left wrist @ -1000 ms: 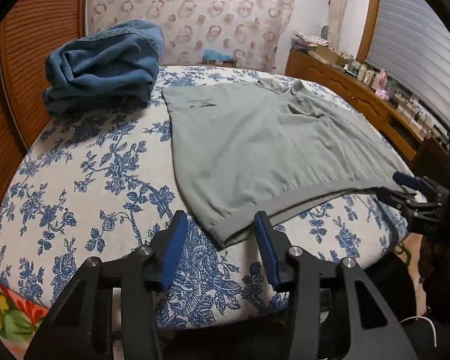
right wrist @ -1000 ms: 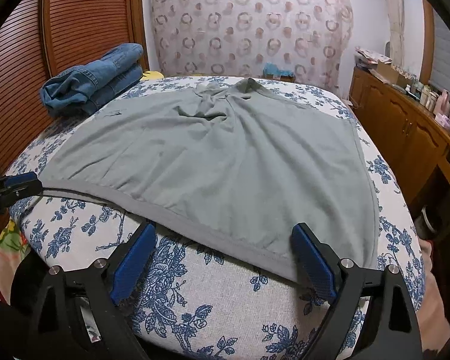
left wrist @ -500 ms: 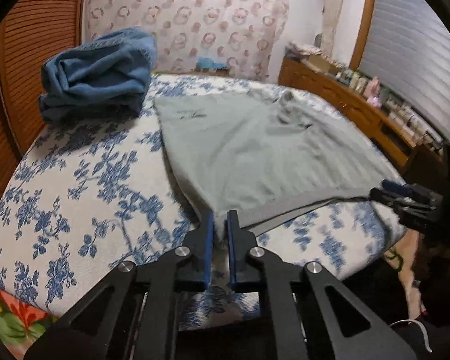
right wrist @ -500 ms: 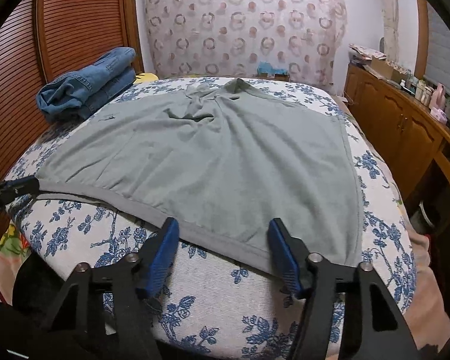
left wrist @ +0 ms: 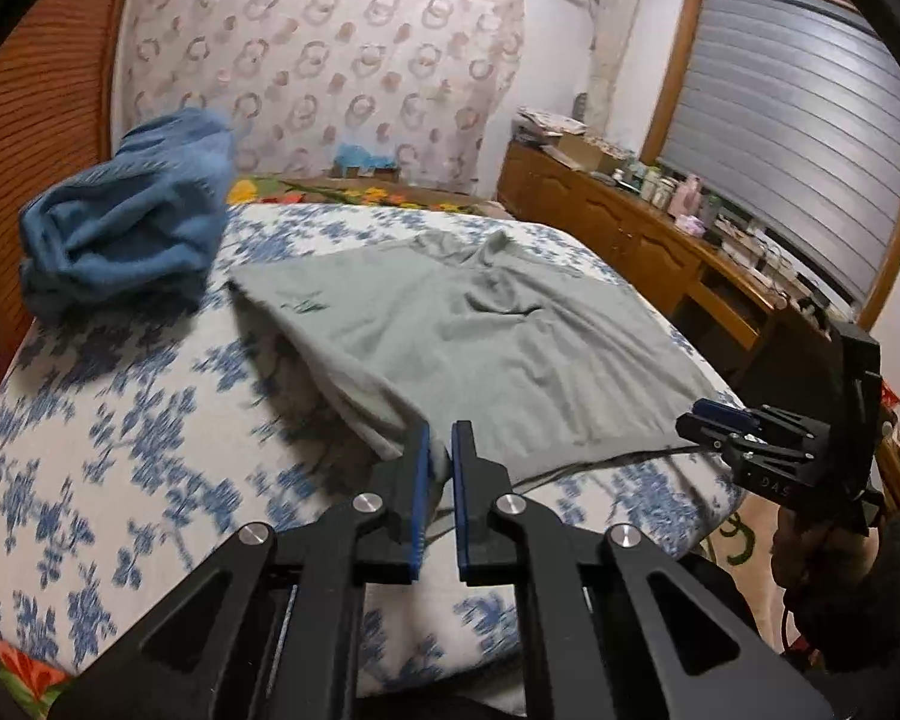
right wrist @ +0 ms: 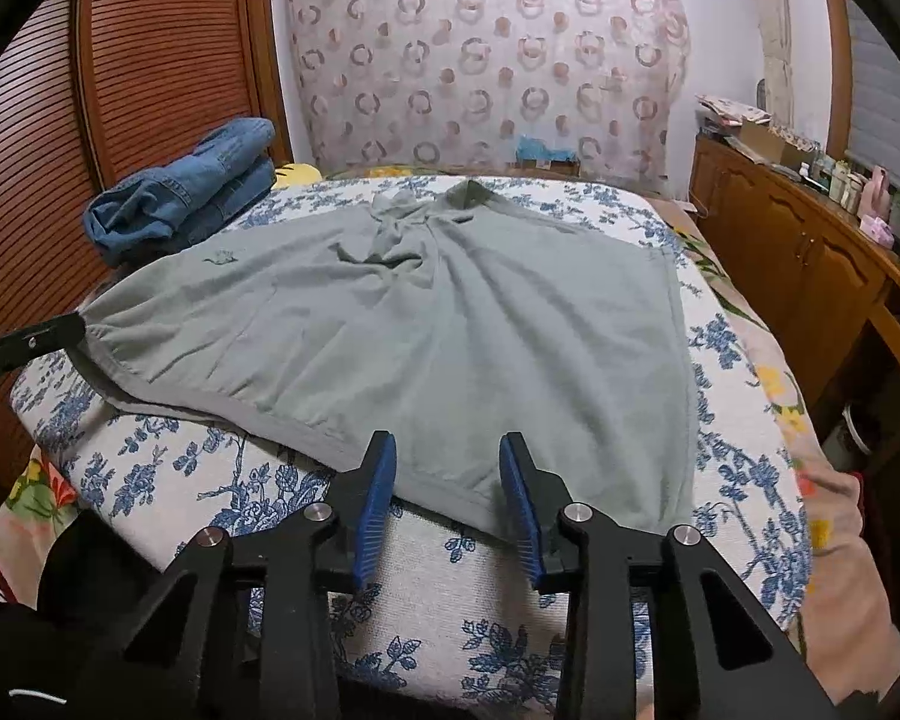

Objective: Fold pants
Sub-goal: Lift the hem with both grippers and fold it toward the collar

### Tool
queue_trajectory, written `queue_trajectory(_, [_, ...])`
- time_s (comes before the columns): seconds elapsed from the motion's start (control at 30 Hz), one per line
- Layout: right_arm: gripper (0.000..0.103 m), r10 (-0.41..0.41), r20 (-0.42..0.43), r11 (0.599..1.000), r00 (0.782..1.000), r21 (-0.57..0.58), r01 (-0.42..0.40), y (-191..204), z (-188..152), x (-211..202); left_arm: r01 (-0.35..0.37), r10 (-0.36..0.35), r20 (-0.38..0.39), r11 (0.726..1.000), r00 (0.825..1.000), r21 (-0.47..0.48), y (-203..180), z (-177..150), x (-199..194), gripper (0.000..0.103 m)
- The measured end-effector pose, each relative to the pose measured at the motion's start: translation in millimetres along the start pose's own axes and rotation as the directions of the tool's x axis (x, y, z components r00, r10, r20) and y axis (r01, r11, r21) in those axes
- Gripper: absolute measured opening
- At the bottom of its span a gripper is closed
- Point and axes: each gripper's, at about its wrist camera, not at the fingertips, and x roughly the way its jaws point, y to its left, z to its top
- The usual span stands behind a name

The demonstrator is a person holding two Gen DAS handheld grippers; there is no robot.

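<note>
Soft grey-green pants (right wrist: 426,330), made of smooth knit cloth with a thick ribbed band along the near edge, spread wide and flat across the middle of the bed (right wrist: 498,630), a little crumpled at the far end. Under them, a white bed cover with blue flower prints, puffy and rounded at the edges. Left gripper (left wrist: 441,447): jaws pressed together, pinching the near left corner of the pants and holding that corner up off the bed, so the cloth makes a small tent there. Right gripper (right wrist: 447,465): black arms with ridged blue pads, jaws partly spread and just been closing, with the ribbed band lying between them, pads not pressing on it. Rough blue jeans (right wrist: 186,192) in a thick folded pile at the far left of the bed, beside the brown slatted wooden door (right wrist: 168,42). On the right, a long wooden sideboard (right wrist: 810,264) with small bottles and boxes on top.
</note>
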Motion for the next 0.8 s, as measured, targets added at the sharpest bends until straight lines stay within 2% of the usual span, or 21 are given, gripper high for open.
queue_trajectory(0.37, [0.033, -0.020, 0.026, 1.000, 0.999, 0.022, 0.019, -11.1, -3.0, -15.3, 0.115, -0.111, -0.043, 0.986, 0.993, 0.123, -55.6, 29.5, 27.9, 0.007])
queue_trajectory(0.7, [0.032, -0.040, 0.042, 0.997, 0.998, 0.067, 0.037, -25.2, -8.9, -26.7, 0.178, -0.162, -0.088, 0.960, 0.983, 0.217, -110.1, 52.9, 56.1, 0.007])
queue_trajectory(0.8, [0.032, -0.049, 0.040, 0.996, 0.998, 0.079, 0.046, -29.9, -10.3, -26.7, 0.197, -0.177, -0.106, 0.957, 0.978, 0.215, -117.7, 59.9, 64.2, 0.007])
